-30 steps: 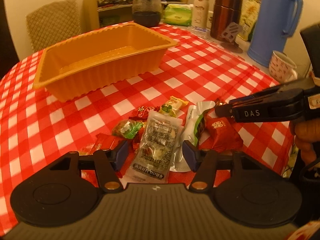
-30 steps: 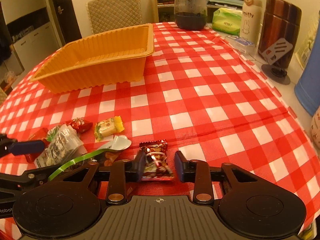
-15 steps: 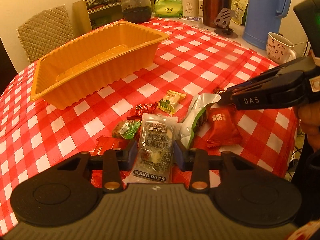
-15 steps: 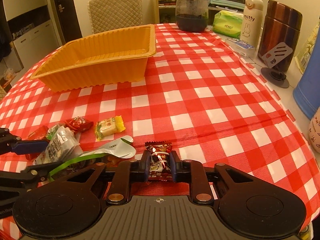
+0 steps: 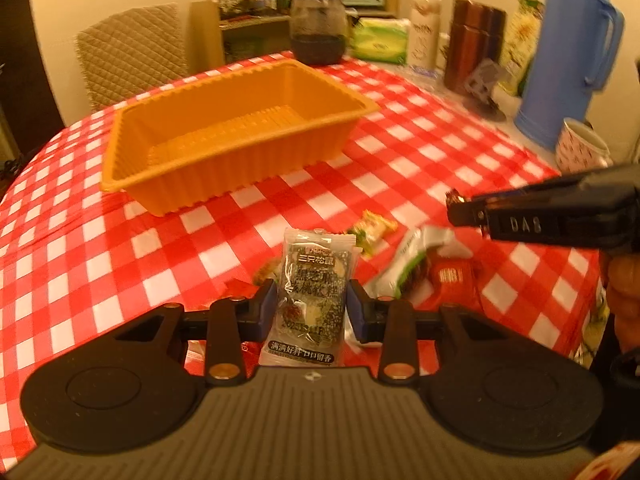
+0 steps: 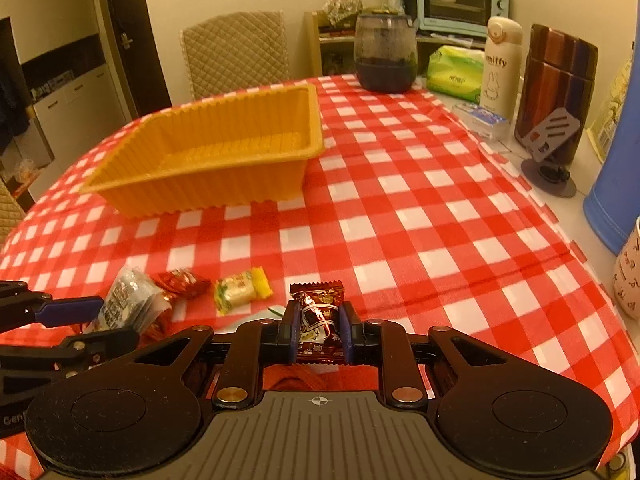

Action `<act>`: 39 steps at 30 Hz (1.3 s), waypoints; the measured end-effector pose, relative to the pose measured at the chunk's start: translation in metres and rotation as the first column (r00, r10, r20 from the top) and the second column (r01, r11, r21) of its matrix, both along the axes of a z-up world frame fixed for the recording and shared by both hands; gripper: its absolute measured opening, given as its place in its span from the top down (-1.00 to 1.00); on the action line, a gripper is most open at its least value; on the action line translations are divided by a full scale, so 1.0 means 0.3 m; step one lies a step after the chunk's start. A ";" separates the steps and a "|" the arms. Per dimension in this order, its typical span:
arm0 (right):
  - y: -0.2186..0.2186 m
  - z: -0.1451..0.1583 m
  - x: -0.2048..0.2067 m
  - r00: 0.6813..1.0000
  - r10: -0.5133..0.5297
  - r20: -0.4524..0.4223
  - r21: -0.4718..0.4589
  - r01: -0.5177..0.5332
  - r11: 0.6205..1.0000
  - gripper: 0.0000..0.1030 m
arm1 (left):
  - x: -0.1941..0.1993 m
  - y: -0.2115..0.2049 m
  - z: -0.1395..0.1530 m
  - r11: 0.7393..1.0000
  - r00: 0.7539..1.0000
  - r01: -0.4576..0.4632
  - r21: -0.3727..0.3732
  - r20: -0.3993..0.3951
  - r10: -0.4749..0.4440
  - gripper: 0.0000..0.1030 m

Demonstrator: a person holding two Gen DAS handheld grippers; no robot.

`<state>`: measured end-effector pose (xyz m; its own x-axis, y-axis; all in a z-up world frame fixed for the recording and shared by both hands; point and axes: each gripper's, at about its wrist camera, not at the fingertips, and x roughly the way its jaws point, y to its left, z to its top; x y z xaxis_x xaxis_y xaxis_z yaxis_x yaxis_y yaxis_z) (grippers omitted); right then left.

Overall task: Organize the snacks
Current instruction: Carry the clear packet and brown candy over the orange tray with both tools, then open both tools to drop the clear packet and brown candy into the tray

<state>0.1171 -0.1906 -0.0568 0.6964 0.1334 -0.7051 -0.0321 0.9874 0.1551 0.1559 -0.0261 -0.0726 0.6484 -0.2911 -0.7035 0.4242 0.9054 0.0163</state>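
Two tools gripping snacks: L tool clear nut packet, R tool brown candy

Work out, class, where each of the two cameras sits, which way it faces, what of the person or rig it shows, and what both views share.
Left wrist: on the left claw, looking forward and down across the table; the claw grips a clear speckled snack packet; the right claw and a hand show at right.
Right wrist: on the right claw, same facing, gripping a brown foil candy; the left claw shows at left.
Shared: orange ribbed plastic tray, red-checked tablecloth.
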 end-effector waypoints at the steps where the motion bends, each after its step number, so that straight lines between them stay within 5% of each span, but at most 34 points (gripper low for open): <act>1: 0.005 0.010 0.002 1.000 0.004 0.007 0.004 -0.004 1.000 0.60 | 0.004 0.003 0.011 1.000 1.000 -0.016 -0.008 0.005 0.016 0.34; 11: 0.037 0.119 0.106 0.995 0.038 0.094 0.034 -0.041 0.999 0.60 | 0.133 0.066 0.136 0.982 0.988 -0.146 -0.116 0.025 0.150 0.34; 21: 0.092 0.222 0.356 0.983 0.069 0.171 0.090 -0.086 0.992 0.60 | 0.384 0.145 0.240 0.954 0.968 -0.225 -0.199 0.064 0.242 0.34; 37: 0.145 0.105 0.640 0.993 0.085 0.081 0.140 -0.095 0.986 0.60 | 0.644 0.188 0.137 0.937 0.960 -0.272 -0.219 0.001 0.279 0.32; 39: 0.144 0.099 0.644 0.994 0.083 0.076 0.142 -0.093 0.985 0.60 | 0.647 0.193 0.135 0.938 0.960 -0.272 -0.216 0.008 0.280 0.07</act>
<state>0.3103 -0.1472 -0.0272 0.7241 0.2942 -0.6238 -0.1339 0.9472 0.2913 0.3501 0.0317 -0.0322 0.7495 -0.2353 -0.6188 0.1596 0.9714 -0.1761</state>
